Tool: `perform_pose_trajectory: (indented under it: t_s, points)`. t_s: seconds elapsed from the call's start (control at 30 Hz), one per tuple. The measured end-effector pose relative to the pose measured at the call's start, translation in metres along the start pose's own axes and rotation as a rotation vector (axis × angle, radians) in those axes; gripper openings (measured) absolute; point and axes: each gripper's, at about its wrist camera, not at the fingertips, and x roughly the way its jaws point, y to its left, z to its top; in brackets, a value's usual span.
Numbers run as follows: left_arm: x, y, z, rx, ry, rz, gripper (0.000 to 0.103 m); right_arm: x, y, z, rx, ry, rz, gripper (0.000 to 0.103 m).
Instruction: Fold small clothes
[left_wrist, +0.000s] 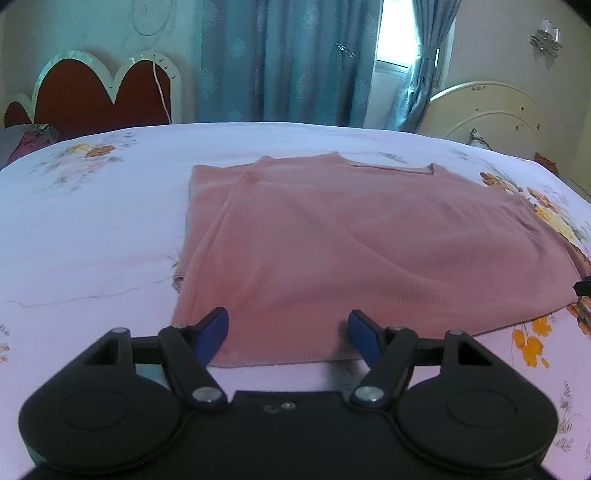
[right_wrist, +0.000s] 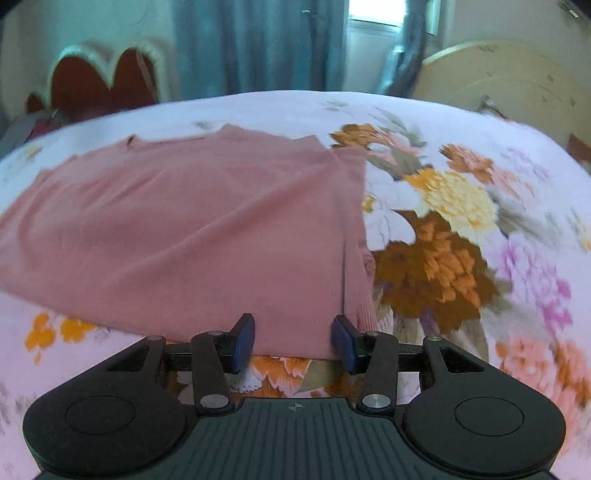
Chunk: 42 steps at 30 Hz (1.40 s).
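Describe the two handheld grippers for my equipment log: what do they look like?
The left gripper and right gripper look alike: matte black bodies, two round lobes with circular insets, angular black linkage arms pinned by silver bolts, and blue pads on the fingertips. The right one's centre plate is ribbed with a small round mark; the left's is smooth. No cables or sleeves show.

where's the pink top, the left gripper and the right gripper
pink top (left_wrist: 351, 240), left wrist view, middle of the folded front
left gripper (left_wrist: 288, 332), left wrist view, between open fingertips
right gripper (right_wrist: 293, 338), right wrist view, between open fingertips
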Motion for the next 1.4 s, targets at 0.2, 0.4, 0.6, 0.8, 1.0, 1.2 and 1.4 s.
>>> perform_pose_trajectory:
  t_s: [0.2, 0.4, 0.6, 0.8, 1.0, 1.2, 1.4]
  points:
    - [-0.003, -0.003, 0.001, -0.008, 0.001, 0.013, 0.070, 0.002, -0.007, -0.006, 0.050, 0.003, -0.046, 0.045]
    - [-0.003, 0.001, 0.001, -0.026, 0.001, 0.017, 0.072, -0.008, -0.001, -0.005, 0.044, -0.046, -0.044, 0.038]
    - [-0.001, -0.002, -0.003, -0.006, 0.006, 0.030, 0.072, -0.001, -0.003, -0.013, 0.037, -0.026, -0.046, 0.024]
    - [-0.002, 0.001, -0.003, -0.018, 0.006, 0.024, 0.072, 0.000, -0.007, -0.014, 0.046, -0.021, -0.045, 0.024]
    - [-0.002, 0.003, -0.004, -0.022, 0.010, 0.021, 0.072, -0.001, -0.009, -0.013, 0.038, -0.012, -0.053, 0.024]
    - [-0.001, 0.009, -0.004, -0.029, 0.014, 0.012, 0.072, -0.001, -0.008, -0.016, 0.031, -0.016, -0.071, 0.024]
    - [-0.003, 0.010, 0.000, -0.032, 0.030, 0.026, 0.072, -0.003, -0.013, -0.016, 0.047, -0.021, -0.052, 0.024]
